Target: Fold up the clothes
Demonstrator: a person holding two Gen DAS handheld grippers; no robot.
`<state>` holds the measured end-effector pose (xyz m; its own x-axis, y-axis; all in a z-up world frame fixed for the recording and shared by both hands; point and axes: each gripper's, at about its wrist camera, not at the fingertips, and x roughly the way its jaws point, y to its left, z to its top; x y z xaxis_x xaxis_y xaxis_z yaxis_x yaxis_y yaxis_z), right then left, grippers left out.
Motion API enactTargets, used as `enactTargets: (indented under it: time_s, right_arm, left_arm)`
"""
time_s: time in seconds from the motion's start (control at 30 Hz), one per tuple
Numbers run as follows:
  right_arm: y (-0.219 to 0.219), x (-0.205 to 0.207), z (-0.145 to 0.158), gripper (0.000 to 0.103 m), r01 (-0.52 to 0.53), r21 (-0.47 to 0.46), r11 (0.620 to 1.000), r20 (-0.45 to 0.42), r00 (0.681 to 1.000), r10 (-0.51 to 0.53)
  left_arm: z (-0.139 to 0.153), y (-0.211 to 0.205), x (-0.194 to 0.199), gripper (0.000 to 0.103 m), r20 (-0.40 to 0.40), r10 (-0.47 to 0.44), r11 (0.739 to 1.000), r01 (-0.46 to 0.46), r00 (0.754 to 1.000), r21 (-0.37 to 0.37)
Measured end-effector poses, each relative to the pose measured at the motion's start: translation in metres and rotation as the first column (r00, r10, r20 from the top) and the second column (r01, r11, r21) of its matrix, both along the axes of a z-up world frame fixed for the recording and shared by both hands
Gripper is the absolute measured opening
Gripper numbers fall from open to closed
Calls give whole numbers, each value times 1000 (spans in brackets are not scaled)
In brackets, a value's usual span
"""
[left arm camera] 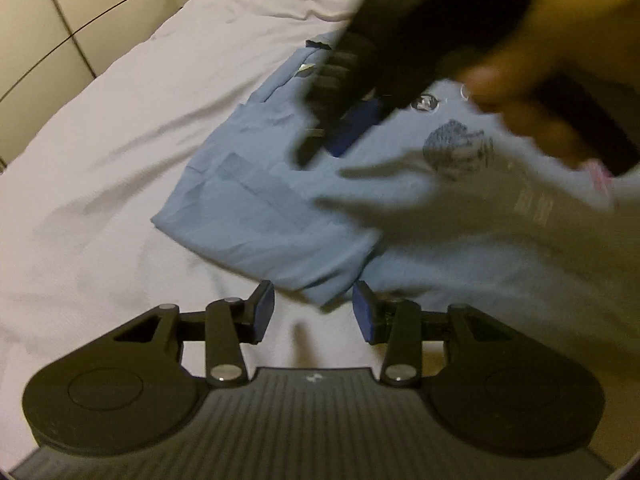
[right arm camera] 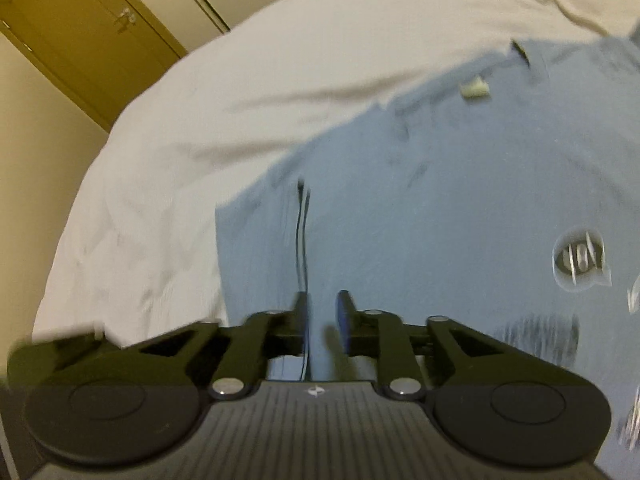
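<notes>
1. Left gripper point(left arm camera: 314, 312), the black two-finger claw with blue pads, sits with its fingers spread and nothing between them, right at the near corner of the light blue cotton T-shirt point(left arm camera: 280, 216). Looks to me like it's lined up either to take that corner or it just let it go, can't say which.
2. Right gripper point(right arm camera: 323, 316), same black claw, is low over the shirt's flat middle. Its fingers stand a little apart with only a narrow gap, and I don't see any cloth pinched in there. The left wrist view shows it from outside too, blurred, with a hand point(left arm camera: 532, 92) wrapped around the handle.
3. Where the shirt is: spread on the white quilted bedspread point(left arm camera: 100, 200), printed side up, with a round dark graphic point(left arm camera: 460, 152) showing. One side panel is already folded in over the body, making a straight edge down the left. A small pale neck tag point(right arm camera: 475, 90) sits at the far end.
4. My guess on the why: the bed gives a big soft flat surface, and having one claw at the hem corner and one over the middle suits pinning or dragging the next fold.
5. Lots of motion blur, so finer details are a no.
</notes>
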<state>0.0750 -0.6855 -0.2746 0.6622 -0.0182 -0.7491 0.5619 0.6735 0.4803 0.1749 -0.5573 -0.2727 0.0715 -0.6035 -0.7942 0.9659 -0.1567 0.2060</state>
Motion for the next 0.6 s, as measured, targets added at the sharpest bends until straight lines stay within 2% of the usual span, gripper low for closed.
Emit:
enactTargets:
  time_s: [0.03,0.17,0.27,0.33,0.37,0.4,0.43,0.6]
  right_arm:
    - [-7,8,0,47,-17,-1,1000,7,1000,17]
    - [-29,50,-7,47,-108,-26,994,9,994,108]
    - [-39,74,-18,44,-143,-5,990,3,990,143]
    - [-45,83,-24,25,-159,34,987,17,987,158]
    - [-47,87,-25,24,-167,43,985,20,986,167]
    - [-48,90,-24,10,-177,36,984,16,984,176]
    - [-49,92,-22,2,-187,20,982,14,982,187]
    - [-57,98,-13,2,-190,-65,980,17,981,192]
  left_arm:
    - [0,0,-4,38,-12,10,1000,-10,1000,-3]
    - [1,0,-17,39,-41,50,999,-51,998,-17]
    - [1,2,-33,39,-28,29,999,-30,999,-39]
    - [0,4,-44,39,-17,-17,999,17,1000,-38]
    - [-1,3,-47,39,-19,-30,999,30,999,-30]
    - [-3,3,-50,39,-28,-39,999,38,999,-19]
    - [-4,3,-53,39,-35,-42,999,41,999,-12]
    - [-8,6,-57,41,-53,-50,999,51,997,13]
